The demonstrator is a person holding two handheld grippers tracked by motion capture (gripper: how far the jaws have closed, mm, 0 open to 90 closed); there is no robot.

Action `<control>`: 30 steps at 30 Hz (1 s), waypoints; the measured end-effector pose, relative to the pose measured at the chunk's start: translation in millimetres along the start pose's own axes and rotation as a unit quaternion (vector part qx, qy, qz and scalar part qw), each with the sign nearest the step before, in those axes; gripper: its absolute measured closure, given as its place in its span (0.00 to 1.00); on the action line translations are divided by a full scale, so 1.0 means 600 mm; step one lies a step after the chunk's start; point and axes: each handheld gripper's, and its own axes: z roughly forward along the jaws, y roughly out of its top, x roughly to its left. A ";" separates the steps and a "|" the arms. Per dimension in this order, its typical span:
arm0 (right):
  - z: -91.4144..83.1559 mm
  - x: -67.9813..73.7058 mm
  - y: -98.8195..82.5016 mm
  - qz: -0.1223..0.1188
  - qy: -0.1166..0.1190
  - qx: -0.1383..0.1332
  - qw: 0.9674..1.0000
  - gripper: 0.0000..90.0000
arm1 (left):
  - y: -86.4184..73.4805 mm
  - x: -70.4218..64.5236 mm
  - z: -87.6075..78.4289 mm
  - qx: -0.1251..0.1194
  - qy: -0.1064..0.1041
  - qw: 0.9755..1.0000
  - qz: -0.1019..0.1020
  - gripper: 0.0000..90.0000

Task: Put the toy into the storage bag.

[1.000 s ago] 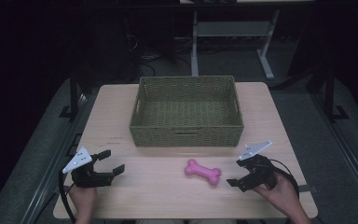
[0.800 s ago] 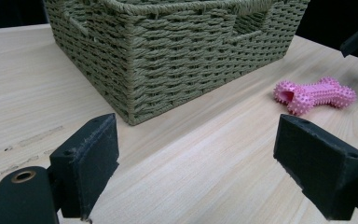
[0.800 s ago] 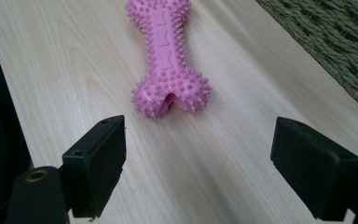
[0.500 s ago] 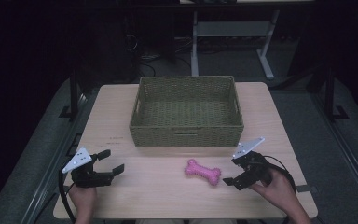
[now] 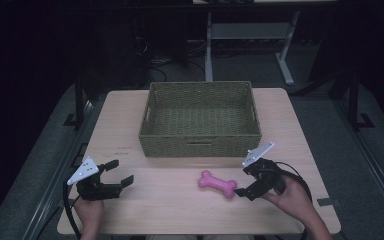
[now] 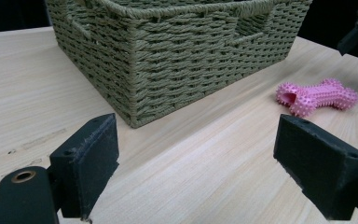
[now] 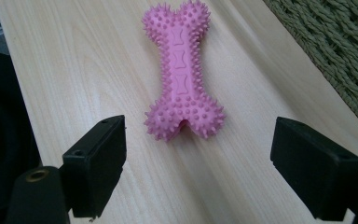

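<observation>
The right tool [image 5: 244, 186] sits low over the worktop [image 5: 170, 200] with its jaws spread wide, lined up on the near end of the pink bone [image 7: 182, 77], which lies flat just in front of the basket [image 5: 200, 145] and is not yet touched. This looks like the approach before a pick: next the jaws would have to slide forward around the bone and close across it. The left tool [image 5: 116, 174] rests spread and idle, well apart near the worktop's left edge.
</observation>
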 end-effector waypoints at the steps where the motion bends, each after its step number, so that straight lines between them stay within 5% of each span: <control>1: 0.001 0.000 0.003 -0.001 0.001 0.000 1.000 0.20 | 0.000 0.000 0.000 0.000 0.000 1.000 -0.002 0.15; 30: 0.029 0.010 0.057 -0.040 0.013 0.038 0.998 0.20 | 0.000 0.001 -0.004 -0.005 -0.001 1.000 -0.003 0.15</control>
